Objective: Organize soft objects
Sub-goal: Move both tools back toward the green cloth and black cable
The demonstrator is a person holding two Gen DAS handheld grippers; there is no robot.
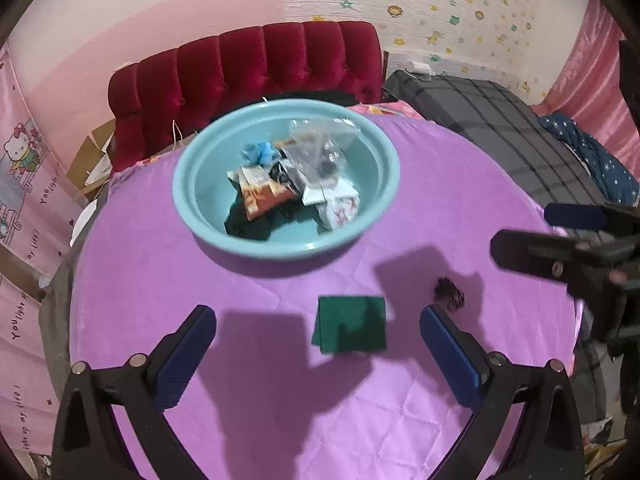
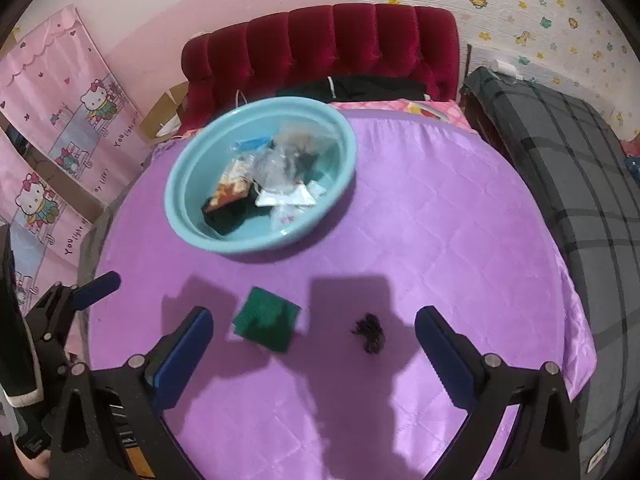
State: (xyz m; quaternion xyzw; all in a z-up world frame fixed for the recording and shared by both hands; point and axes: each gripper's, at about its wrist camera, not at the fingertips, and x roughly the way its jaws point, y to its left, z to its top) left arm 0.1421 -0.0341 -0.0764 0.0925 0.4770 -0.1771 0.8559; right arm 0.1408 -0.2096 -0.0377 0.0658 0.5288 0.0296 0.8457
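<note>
Meanwhile, both the left hand-held gripper [image 1: 318,330] and right hand-held gripper [image 2: 314,330] hang spread apart and empty, near the blue basin [image 1: 192,204], above a green cloth [image 1: 350,324].

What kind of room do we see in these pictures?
Probably a child's bedroom: a red tufted velvet headboard, cartoon star-and-animal wallpaper, and a pink cartoon-cat curtain surround the purple quilted satin cover.

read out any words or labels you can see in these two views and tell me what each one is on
"YOU light up my life!" on the pink Hello Kitty curtain by the left wall, repeated along its panels.
Print on the orange packet in the blue basin: too blurred to read.
White packets beside it: too small to read.
</note>
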